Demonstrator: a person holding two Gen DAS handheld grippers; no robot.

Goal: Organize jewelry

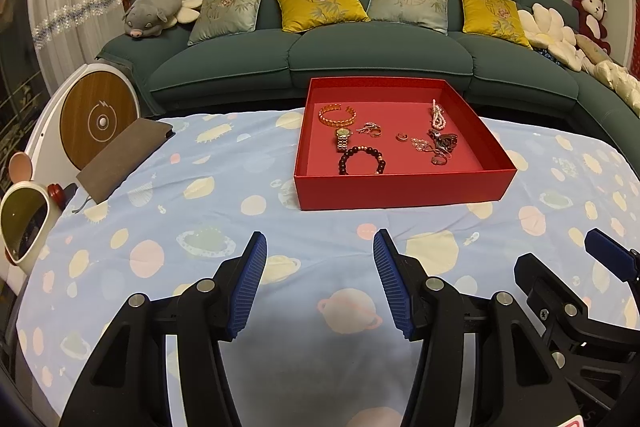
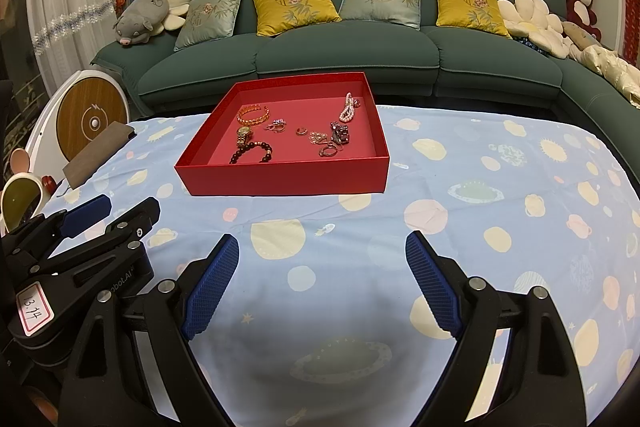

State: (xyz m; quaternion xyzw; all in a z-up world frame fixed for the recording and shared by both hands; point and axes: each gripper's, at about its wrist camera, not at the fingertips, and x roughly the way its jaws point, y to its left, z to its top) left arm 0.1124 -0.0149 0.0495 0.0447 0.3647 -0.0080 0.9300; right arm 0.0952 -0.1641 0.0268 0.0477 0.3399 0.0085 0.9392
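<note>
My left tongs [image 1: 320,277] and right tongs [image 2: 322,281] hung spread and empty, low in frame. The jewelry [image 1: 362,143] lay inside the red tray [image 1: 400,191] at centre, already gathered or awaiting sorting. Any pick there wanted slow, narrow pinches.

A home living room: green sofa [image 1: 360,55], cushions, plush toys.

left tongs [image 1: 320,279] agape, right tongs [image 2: 322,281] agape — side by side
</note>
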